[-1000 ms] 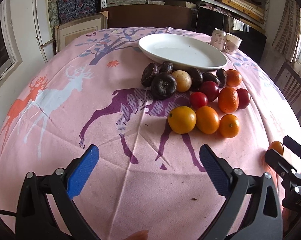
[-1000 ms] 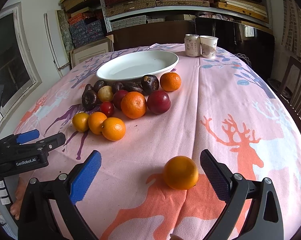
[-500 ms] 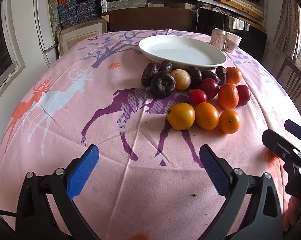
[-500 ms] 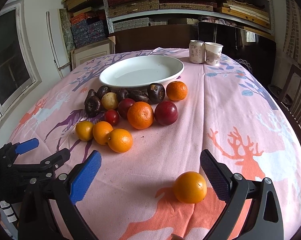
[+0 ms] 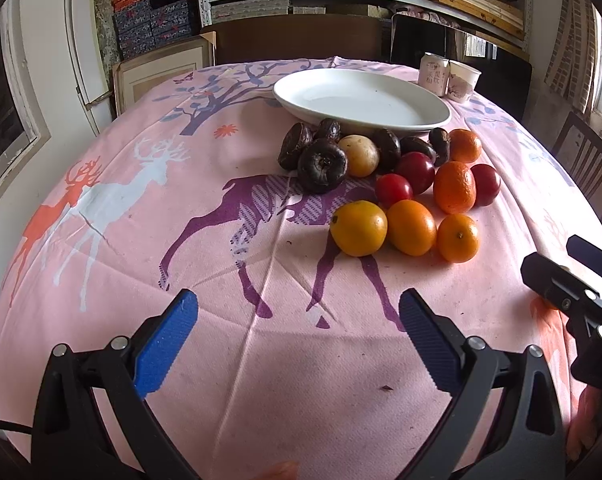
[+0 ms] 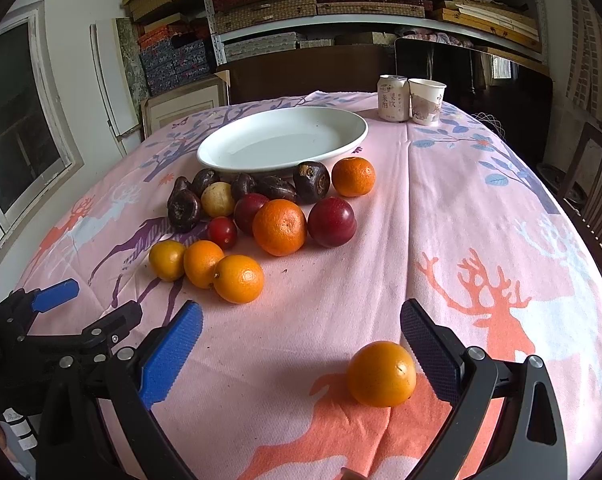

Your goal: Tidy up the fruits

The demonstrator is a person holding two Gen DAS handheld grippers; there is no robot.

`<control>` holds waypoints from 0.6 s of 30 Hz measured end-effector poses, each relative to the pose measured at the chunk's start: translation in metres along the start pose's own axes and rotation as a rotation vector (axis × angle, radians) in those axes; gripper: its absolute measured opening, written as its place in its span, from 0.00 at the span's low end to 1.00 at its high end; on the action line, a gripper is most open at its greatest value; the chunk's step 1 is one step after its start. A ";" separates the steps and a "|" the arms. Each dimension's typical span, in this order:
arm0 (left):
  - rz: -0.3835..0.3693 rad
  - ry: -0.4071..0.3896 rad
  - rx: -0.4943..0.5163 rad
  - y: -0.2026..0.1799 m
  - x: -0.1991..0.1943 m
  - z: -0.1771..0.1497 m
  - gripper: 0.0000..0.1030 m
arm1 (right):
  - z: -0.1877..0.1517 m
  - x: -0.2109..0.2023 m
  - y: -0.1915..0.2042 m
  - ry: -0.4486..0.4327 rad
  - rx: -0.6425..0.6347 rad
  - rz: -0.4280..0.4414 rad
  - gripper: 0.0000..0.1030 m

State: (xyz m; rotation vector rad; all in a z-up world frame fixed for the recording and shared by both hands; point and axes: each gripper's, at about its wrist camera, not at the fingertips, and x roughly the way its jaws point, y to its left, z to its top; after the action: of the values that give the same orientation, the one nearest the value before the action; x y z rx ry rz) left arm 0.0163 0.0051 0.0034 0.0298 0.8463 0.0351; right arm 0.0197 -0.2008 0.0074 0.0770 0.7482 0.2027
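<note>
Step in hand: right tool (image 6: pixel 301 344) lines up on a stray orange (image 6: pixel 381 373), which lies on the pink desk (image 6: pixel 481 208) apart from the rest, close to the inner face of the tool's right finger; nothing is gripped yet.
Right tool: spread wide, empty.
Left tool: (image 5: pixel 299 326) equally wide, empty, poised over bare cloth short of the fruit pile (image 5: pixel 385 184).
Fruit: oranges, red plums and dark wrinkled fruit cluster against the near rim of the white plate (image 5: pixel 361 98), which holds nothing; a can (image 6: pixel 392 98) and paper cup (image 6: pixel 426 101) stand behind it.
Next move, as judged: shift the right tool a little rightward to centre the orange, advance, then close gently; a round fruit may roll off a one-sided touch.
Right view only: the stray orange, plus the left tool at lower left.
Left view only: the right tool's black fingers at the right edge block the orange; the pile's left flank shows plainly.
</note>
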 end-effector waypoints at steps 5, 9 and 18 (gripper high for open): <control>-0.002 0.002 0.002 -0.001 0.001 -0.001 0.96 | 0.000 0.000 0.000 0.000 0.000 0.000 0.97; -0.002 0.002 0.003 -0.001 0.000 -0.001 0.96 | 0.000 0.000 0.000 -0.001 0.000 0.000 0.97; -0.002 0.003 0.002 -0.001 0.001 -0.001 0.96 | -0.001 0.000 0.000 -0.007 0.000 0.003 0.97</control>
State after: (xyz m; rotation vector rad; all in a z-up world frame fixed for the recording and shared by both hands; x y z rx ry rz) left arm 0.0158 0.0043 0.0021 0.0312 0.8494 0.0323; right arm 0.0187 -0.2004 0.0067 0.0785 0.7415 0.2051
